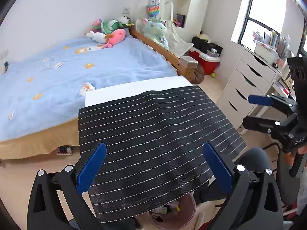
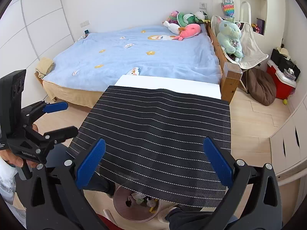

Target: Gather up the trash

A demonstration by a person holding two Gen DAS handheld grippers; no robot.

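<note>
— Where are the two tongs, from where you stand?

— Both are held above the near end of the surface (image 1: 134, 90), a white top with a black mat (image 1: 153, 134) with thin pale stripes draped over most of it. The left tongs (image 1: 153, 166) are spread wide, blue pads far apart, nothing between them. The right tongs (image 2: 154, 163) are just as wide and just as empty.

— Can each be seen from the other?

— Yes. Off to the right of the left tongs the other pair shows, a hand (image 1: 301, 151) wrapped round its handle. To the left of the right tongs the first pair shows the same way, fingers (image 2: 17, 161) on its grip.

— And the trash?

— Below and in front of the tongs, under the mat's near edge, a round pinkish bin (image 2: 134, 207) stands on the floor with a jumble of small scraps (image 2: 142, 201) inside. The overhanging mat hides part of it. I cannot tell what the pieces are.

— Anything on the mat itself?

— Nothing that I can make out.

— Beyond the tongs?

— A bed (image 2: 144, 53) with a blue blanket lies past the far end of the surface, soft toys (image 2: 184, 25) heaped at its far end. To the right, white drawers (image 1: 245, 88) below a window.
</note>
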